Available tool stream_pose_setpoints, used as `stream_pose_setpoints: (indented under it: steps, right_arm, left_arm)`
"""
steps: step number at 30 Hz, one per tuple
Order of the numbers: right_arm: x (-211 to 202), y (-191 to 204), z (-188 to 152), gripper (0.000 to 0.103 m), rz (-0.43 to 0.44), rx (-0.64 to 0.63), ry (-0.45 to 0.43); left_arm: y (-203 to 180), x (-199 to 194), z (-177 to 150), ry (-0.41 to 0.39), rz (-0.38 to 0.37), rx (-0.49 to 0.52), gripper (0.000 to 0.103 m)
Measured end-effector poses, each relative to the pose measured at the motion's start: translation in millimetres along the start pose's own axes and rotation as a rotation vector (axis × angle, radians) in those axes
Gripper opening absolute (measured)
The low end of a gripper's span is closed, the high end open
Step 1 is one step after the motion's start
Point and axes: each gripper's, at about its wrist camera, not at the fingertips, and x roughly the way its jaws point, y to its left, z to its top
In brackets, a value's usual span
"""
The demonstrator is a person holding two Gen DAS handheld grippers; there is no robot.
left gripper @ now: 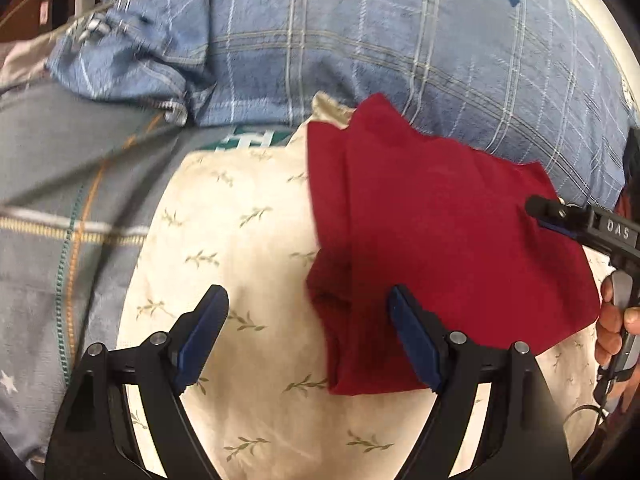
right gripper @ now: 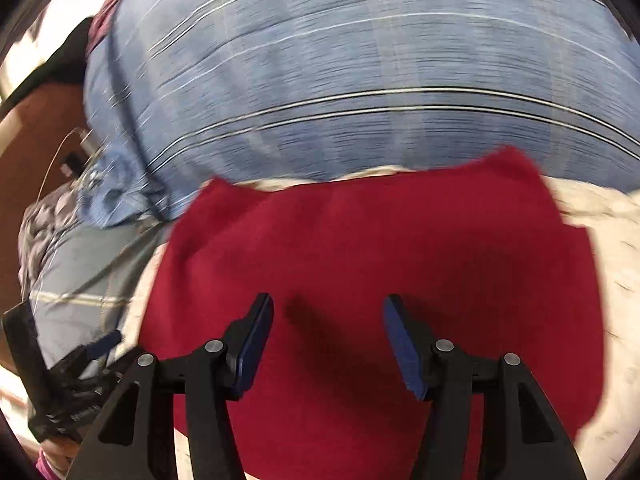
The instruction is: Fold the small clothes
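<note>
- The left tongs point(left gripper: 308, 312) stand wide apart with nothing between the blue pads; below them lies bare cream pillow cloth with a green sprig print point(left gripper: 224, 240).
- Their right-hand finger point(left gripper: 414, 340) overlaps the lower left corner of the dark red knit garment point(left gripper: 432, 220), though I cannot tell whether it touches the cloth or hangs just above it.
- The red garment lies flat on the cream pillow, partly folded, with a doubled layer along its left edge. Its long axis runs from that near-left corner up and away toward the blue plaid quilt point(left gripper: 360, 40) behind.
- From the left tongs, the garment spreads to the right and ahead; its bulk is off their centre line.
- The right tongs point(right gripper: 329, 320) are parted about halfway, holding nothing, and sit squarely over the middle of the red cloth, which fills the space beneath and ahead of them.
- Judging by this, the right hand is nearer the garment's body, while the left is better placed for the near-left corner, likely the next edge to pinch.
</note>
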Motion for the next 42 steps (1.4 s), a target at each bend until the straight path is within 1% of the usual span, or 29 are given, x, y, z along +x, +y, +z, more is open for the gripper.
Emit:
stream_pose_setpoints:
  steps: [2, 4, 6, 8, 11, 12, 13, 15, 16, 17, 19, 20, 21, 22, 23, 25, 28, 30, 31, 32, 34, 36, 38, 42]
  right_arm:
    - [18.5, 25.9, 4.5, 0.060, 0.017, -0.045, 0.006]
    - [33.7, 46.6, 9.6, 0.060, 0.018, -0.090, 0.008]
    - [49.9, 66.4, 15.2, 0.056, 0.007, -0.138, 0.007]
    - [65.1, 81.5, 19.0, 0.057, 0.020, -0.159, 0.030]
    - [103.4, 106.6, 29.9, 0.057, -0.010, -0.183, 0.080]
    - [108.2, 110.5, 33.4, 0.058, -0.019, -0.177, 0.089]
    - [108.8, 113.2, 37.2, 0.059, -0.023, -0.163, 0.091]
    - [101.0, 118.3, 45.4, 0.059, 0.032, -0.113, 0.076]
    - [95.9, 121.3, 47.4, 0.059, 0.062, -0.104, 0.066]
    - [92.1, 127.0, 48.3, 0.058, 0.074, -0.113, 0.063]
    - [92.3, 140.3, 46.2, 0.058, 0.038, -0.167, 0.080]
    - [96.6, 147.1, 42.9, 0.057, 0.006, -0.205, 0.101]
    - [101.5, 150.6, 39.4, 0.053, -0.020, -0.232, 0.121]
    - [108.6, 153.3, 35.6, 0.047, -0.047, -0.257, 0.146]
    - [115.2, 154.0, 30.3, 0.033, -0.069, -0.279, 0.163]
    - [118.8, 153.6, 23.3, 0.022, -0.090, -0.319, 0.149]
    - [103.4, 149.2, 27.3, 0.003, -0.019, -0.281, 0.113]
    - [91.5, 153.3, 34.3, 0.003, 0.026, -0.284, 0.089]
    - [89.6, 157.2, 37.9, 0.003, 0.031, -0.293, 0.084]
    - [93.7, 160.9, 40.7, 0.003, 0.017, -0.311, 0.083]
    - [108.5, 157.8, 41.2, 0.003, -0.001, -0.288, 0.113]
    - [120.8, 153.1, 36.5, 0.003, 0.017, -0.255, 0.141]
    - [123.4, 152.7, 32.2, 0.003, 0.024, -0.252, 0.139]
    - [112.9, 148.2, 34.5, 0.004, 0.061, -0.234, 0.137]
  left_arm:
    - [4.3, 5.0, -1.6, 0.003, -0.014, -0.012, 0.083]
    - [8.7, 11.2, -1.7, 0.009, -0.047, -0.031, 0.083]
    - [10.3, 15.5, -1.0, 0.012, -0.064, -0.035, 0.084]
    - [10.8, 18.7, 0.4, 0.016, -0.073, -0.037, 0.085]
    - [11.9, 20.4, 2.9, 0.026, -0.086, -0.040, 0.085]
    - [12.9, 20.5, 3.2, 0.029, -0.094, -0.046, 0.085]
    - [13.9, 20.7, 2.9, 0.032, -0.098, -0.051, 0.085]
    - [15.9, 20.7, 2.7, 0.035, -0.106, -0.062, 0.085]
    - [16.4, 19.6, 2.4, 0.034, -0.106, -0.063, 0.085]
    - [16.0, 19.4, 2.2, 0.034, -0.105, -0.062, 0.085]
    - [14.6, 19.7, 1.5, 0.033, -0.102, -0.063, 0.085]
    - [14.2, 19.9, 0.7, 0.032, -0.101, -0.063, 0.085]
    - [13.7, 20.2, 0.0, 0.031, -0.099, -0.062, 0.085]
    - [13.2, 20.4, -0.6, 0.030, -0.097, -0.060, 0.085]
    - [12.6, 20.4, -1.2, 0.026, -0.094, -0.061, 0.085]
    - [12.5, 20.0, -1.9, 0.022, -0.095, -0.064, 0.085]
    - [14.5, 14.5, -2.8, 0.008, -0.109, -0.082, 0.085]
    - [14.6, 11.8, -2.1, -0.004, -0.118, -0.090, 0.085]
    - [14.2, 11.6, -1.9, -0.008, -0.119, -0.089, 0.085]
    - [13.4, 11.7, -2.1, -0.010, -0.116, -0.084, 0.085]
    - [12.4, 15.2, -2.8, 0.000, -0.105, -0.076, 0.085]
    - [12.2, 18.6, -3.7, 0.012, -0.106, -0.074, 0.085]
    - [11.5, 20.0, -3.7, 0.013, -0.104, -0.072, 0.085]
    - [8.7, 23.5, -4.7, 0.013, -0.097, -0.059, 0.085]
